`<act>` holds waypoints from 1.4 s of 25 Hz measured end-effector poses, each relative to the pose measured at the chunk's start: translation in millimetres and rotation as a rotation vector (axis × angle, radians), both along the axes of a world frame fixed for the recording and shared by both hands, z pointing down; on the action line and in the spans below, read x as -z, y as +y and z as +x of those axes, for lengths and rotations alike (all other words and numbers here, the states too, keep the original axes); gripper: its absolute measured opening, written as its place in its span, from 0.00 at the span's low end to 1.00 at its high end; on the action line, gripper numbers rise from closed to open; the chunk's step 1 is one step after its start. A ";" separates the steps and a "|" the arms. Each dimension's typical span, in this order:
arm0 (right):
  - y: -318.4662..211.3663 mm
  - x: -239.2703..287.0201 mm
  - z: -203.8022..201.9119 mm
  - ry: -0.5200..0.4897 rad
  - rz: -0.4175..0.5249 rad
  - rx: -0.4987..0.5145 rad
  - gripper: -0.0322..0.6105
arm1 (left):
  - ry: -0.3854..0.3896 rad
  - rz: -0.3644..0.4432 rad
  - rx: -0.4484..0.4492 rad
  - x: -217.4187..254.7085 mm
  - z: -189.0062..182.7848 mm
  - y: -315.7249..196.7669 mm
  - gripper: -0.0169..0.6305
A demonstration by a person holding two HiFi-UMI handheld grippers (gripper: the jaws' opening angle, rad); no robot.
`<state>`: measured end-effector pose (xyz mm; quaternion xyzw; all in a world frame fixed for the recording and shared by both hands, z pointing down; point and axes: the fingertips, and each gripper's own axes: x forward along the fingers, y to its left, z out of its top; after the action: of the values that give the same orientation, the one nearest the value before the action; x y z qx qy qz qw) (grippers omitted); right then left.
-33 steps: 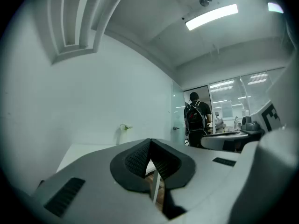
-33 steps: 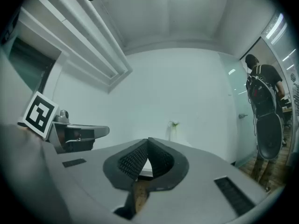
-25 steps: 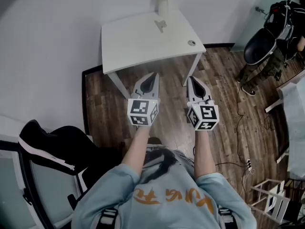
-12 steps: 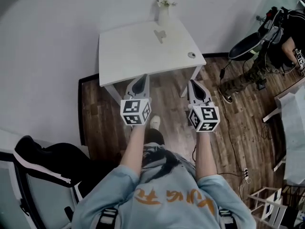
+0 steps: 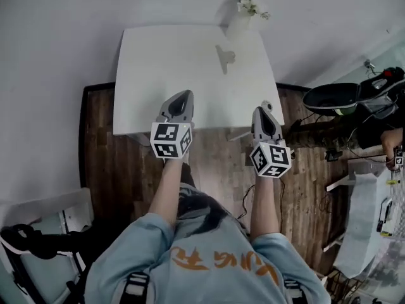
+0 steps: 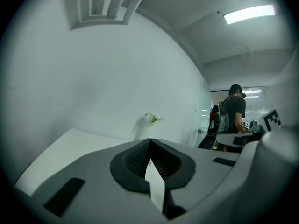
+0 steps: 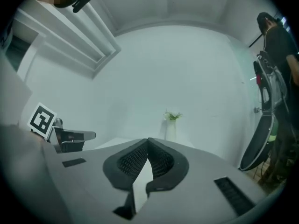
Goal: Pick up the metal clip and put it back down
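The metal clip (image 5: 224, 57) lies on the white table (image 5: 158, 62), towards its far right, near a white vase with flowers (image 5: 243, 14). My left gripper (image 5: 185, 94) hovers over the table's near edge, shut, with nothing between its jaws (image 6: 150, 140). My right gripper (image 5: 261, 109) is just off the table's near right corner, also shut and holding nothing (image 7: 148, 139). Both point level towards the wall behind the table. The clip is well ahead of both grippers and hidden in both gripper views. The vase (image 7: 171, 127) shows past the right jaws.
The table stands against a white wall on a dark wooden floor (image 5: 107, 163). A black seat-like object (image 5: 338, 97) and a person (image 6: 232, 112) with a backpack are at the right. White furniture (image 5: 373, 214) stands at the far right, dark gear (image 5: 31, 242) at the lower left.
The person has stepped up to the table. Both grippers moved forward together, from over the floor to the table's near edge. Both stayed shut.
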<state>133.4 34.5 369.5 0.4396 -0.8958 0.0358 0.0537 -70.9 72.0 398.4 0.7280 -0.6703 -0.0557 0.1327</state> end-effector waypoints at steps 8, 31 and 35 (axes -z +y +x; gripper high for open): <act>-144.0 -18.3 -85.3 0.008 -0.052 -0.014 0.07 | -0.014 -0.083 -0.073 -23.6 -56.9 -145.0 0.06; -283.1 -160.6 -103.3 0.073 -0.425 0.100 0.18 | 0.009 -0.296 -0.077 -103.4 -41.2 -221.3 0.06; -307.7 -181.6 -112.5 0.083 -0.468 0.115 0.22 | 0.013 -0.319 -0.064 -116.6 -42.1 -226.0 0.06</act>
<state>21.0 -273.2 551.1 0.3644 -0.8837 0.2212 0.1930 -113.0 -153.9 515.0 0.7184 -0.6460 0.0510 0.2528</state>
